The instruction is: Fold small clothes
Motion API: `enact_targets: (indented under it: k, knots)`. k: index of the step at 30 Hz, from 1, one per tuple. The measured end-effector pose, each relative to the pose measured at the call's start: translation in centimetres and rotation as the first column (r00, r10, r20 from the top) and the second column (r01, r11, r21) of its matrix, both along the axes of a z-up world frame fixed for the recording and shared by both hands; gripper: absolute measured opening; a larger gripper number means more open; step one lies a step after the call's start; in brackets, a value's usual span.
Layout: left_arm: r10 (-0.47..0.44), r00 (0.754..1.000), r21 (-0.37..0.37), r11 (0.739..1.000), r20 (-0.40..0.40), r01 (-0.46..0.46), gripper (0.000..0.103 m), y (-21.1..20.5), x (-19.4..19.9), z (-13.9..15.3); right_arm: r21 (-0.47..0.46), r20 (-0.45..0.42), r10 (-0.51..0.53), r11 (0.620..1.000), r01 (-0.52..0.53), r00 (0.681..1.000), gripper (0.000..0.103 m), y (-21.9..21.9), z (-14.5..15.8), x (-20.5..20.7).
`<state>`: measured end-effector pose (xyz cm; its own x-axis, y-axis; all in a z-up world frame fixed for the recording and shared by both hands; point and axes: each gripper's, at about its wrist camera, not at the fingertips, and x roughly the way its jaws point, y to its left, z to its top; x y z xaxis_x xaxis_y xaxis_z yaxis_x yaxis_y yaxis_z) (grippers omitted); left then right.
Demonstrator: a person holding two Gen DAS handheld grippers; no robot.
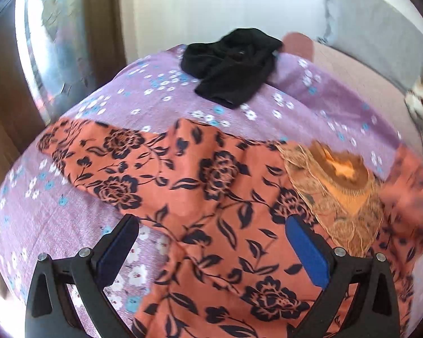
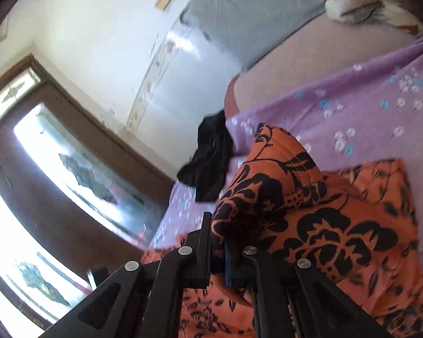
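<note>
Folding is under way: right hand-held gripper (image 2: 217,225) clenched on the orange floral garment (image 1: 211,197), lifting a flap; left hand-held gripper (image 1: 211,225) released above it. Next, lay the flap across, short of the black cloth (image 1: 231,64).

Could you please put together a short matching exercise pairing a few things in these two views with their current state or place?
Things:
1. orange floral garment
2. black garment
3. left gripper
4. right gripper

States:
A. jaws wide apart, nothing between them
B. bunched near the far edge of the purple sheet
C. shut on cloth
D. spread on the sheet, one part lifted

Pairs: 1-D, 2-B, 3-A, 4-C
</note>
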<state>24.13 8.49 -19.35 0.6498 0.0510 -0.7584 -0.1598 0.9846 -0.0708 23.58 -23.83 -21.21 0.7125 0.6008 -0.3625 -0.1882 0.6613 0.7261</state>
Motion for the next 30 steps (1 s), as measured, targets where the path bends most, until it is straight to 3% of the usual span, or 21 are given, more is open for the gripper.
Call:
enact_targets:
  k: [2, 4, 6, 9, 10, 12, 14, 17, 18, 20, 21, 23, 25, 27, 30]
  knots:
    - [0.028, 1.0, -0.05, 0.998, -0.015, -0.028, 0.103, 1.4, 0.0, -0.2, -0.076, -0.093, 0.092, 0.992, -0.099, 0.991, 0.013, 4.1, -2.6, 0.5]
    - [0.026, 0.999, -0.103, 0.994, -0.029, -0.029, 0.103, 2.2, 0.0, -0.6, -0.175, -0.215, 0.175, 0.961, -0.214, 0.961, 0.033, 7.8, -5.0, 0.9]
    - [0.007, 0.999, -0.154, 0.988, -0.041, -0.013, 0.103, 2.5, 0.1, -0.9, -0.217, -0.283, 0.219, 0.934, -0.284, 0.934, 0.039, 9.6, -6.7, 0.3]
    - [-0.065, 0.997, -0.214, 0.975, -0.037, 0.056, 0.103, 1.8, 0.2, -1.1, -0.232, -0.273, 0.234, 0.925, -0.3, 0.933, 0.043, 9.5, -6.7, -1.7]
    - [-0.099, 0.995, -0.24, 0.967, -0.031, 0.089, 0.103, 1.3, 0.3, -1.1, -0.23, -0.263, 0.228, 0.929, -0.29, 0.938, 0.06, 9.0, -6.3, -2.6]
    - [-0.173, 0.985, -0.28, 0.946, -0.007, 0.164, 0.103, -0.1, 0.2, -0.8, -0.234, -0.212, 0.201, 0.94, -0.25, 0.956, 0.07, 7.7, -4.7, -4.9]
    - [-0.237, 0.971, -0.261, 0.936, 0.034, 0.238, 0.103, -1.7, -0.5, -0.1, -0.261, -0.187, 0.174, 0.94, -0.219, 0.967, 0.07, 6.3, -3.6, -6.4]
    - [-0.312, 0.947, -0.2, 0.925, 0.079, 0.322, 0.103, -3.8, -1.8, 0.5, -0.289, -0.164, 0.054, 0.952, -0.101, 0.985, 0.07, 3.5, -2.4, -7.4]
    - [-0.33, 0.941, -0.178, 0.924, 0.071, 0.337, 0.103, -4.5, -2.0, 0.4, -0.291, -0.147, 0.002, 0.956, -0.046, 0.989, 0.069, 2.2, -2.4, -7.6]
    - [-0.346, 0.938, -0.145, 0.927, 0.02, 0.345, 0.103, -5.7, -1.9, -0.4, -0.249, -0.118, -0.091, 0.967, 0.059, 0.989, 0.055, -0.3, -2.4, -7.3]
    - [-0.351, 0.936, -0.141, 0.928, -0.018, 0.345, 0.103, -6.0, -1.6, -1.1, -0.215, -0.121, -0.123, 0.972, 0.095, 0.985, 0.038, -1.6, -2.6, -7.1]
    - [-0.336, 0.937, -0.126, 0.938, -0.092, 0.324, 0.103, -6.1, -1.0, -2.1, -0.183, -0.121, -0.183, 0.97, 0.16, 0.976, 0.036, -3.6, -3.0, -6.3]
    - [-0.311, 0.944, -0.15, 0.944, -0.109, 0.294, 0.103, -4.8, -0.5, -2.4, -0.206, -0.117, -0.202, 0.963, 0.176, 0.972, 0.036, -4.3, -2.9, -5.2]
    - [-0.253, 0.962, -0.213, 0.951, -0.107, 0.226, 0.103, -2.5, -0.3, -2.1, -0.226, -0.158, -0.207, 0.959, 0.169, 0.965, 0.036, -4.4, -3.8, -3.4]
    - [-0.169, 0.976, -0.255, 0.958, -0.136, 0.13, 0.103, 0.4, -1.1, -2.4, -0.273, -0.345, -0.203, 0.956, 0.109, 0.916, 0.036, -5.0, -6.6, -2.2]
